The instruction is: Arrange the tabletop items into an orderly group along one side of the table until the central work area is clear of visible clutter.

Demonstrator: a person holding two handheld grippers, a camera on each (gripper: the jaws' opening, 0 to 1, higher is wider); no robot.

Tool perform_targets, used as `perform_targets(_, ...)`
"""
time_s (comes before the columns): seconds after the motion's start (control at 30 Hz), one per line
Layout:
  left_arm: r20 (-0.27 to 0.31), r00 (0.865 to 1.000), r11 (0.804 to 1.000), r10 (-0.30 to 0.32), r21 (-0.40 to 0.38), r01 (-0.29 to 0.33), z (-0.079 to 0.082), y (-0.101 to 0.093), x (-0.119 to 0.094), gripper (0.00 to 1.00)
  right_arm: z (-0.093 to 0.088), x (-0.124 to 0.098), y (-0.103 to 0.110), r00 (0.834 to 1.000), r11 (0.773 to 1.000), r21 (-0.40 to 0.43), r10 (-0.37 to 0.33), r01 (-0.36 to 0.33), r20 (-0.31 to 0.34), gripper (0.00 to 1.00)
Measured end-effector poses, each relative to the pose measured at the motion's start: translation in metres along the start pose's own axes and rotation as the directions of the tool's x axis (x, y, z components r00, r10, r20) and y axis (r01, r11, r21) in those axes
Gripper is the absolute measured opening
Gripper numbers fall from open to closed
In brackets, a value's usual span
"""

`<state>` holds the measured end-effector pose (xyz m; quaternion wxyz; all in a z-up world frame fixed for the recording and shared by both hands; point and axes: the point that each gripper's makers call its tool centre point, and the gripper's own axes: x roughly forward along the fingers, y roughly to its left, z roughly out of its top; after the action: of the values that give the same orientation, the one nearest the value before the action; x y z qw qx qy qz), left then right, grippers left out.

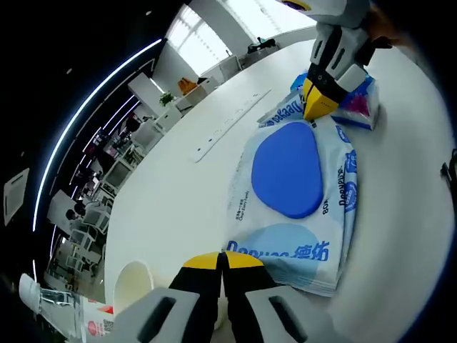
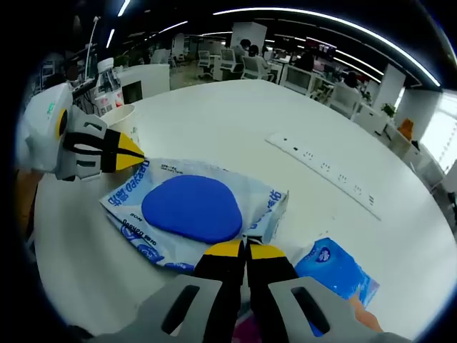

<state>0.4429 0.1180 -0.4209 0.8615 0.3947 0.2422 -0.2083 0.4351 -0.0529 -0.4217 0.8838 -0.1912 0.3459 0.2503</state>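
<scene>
White "Deeyeo" wipes pack (image 1: 296,207), blue lid, both tools (image 1: 221,261) (image 2: 246,250) pinched together.

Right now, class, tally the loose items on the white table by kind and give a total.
Wet-wipe packs with blue lid: 1, the wipes pack
Small blue tissue packs: 1, the tissue pack
Paper cups: 1, the cup
Plastic bottles: 1, the bottle
Total: 4
The built-in socket strip is not counted.

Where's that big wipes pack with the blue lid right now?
The wipes pack lies flat on the white table, between the two tools, with a paper cup beyond one end and a smaller blue packet by the other.
</scene>
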Motion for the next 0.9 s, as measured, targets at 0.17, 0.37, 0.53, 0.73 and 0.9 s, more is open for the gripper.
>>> perform_targets(0.17,-0.001,1.0,1.0,0.003,0.012,-0.003,0.0,-0.001,0.003,0.0,-0.002,-0.003,0.001,1.0,1.0,-0.005,-0.024,0.024,-0.01,0.0)
perform_targets(0.37,-0.01,1.0,1.0,-0.001,0.012,0.001,0.001,0.005,0.005,0.0,-0.003,-0.005,0.003,0.999,0.999,-0.031,-0.033,0.032,-0.026,0.0)
perform_targets(0.53,-0.014,1.0,1.0,-0.008,0.007,0.008,0.0,0.011,0.009,0.0,-0.006,-0.006,0.007,0.999,0.999,-0.042,-0.035,0.034,-0.04,0.0)
perform_targets(0.73,-0.028,1.0,0.999,0.002,0.038,-0.001,-0.002,0.009,0.011,0.0,-0.007,-0.008,0.011,0.998,0.999,-0.037,-0.038,0.036,-0.043,0.0)
perform_targets(0.9,-0.039,0.999,0.998,0.011,0.06,-0.009,-0.003,0.011,0.014,0.0,-0.008,-0.01,0.014,0.998,0.998,-0.036,-0.048,0.047,-0.051,0.0)
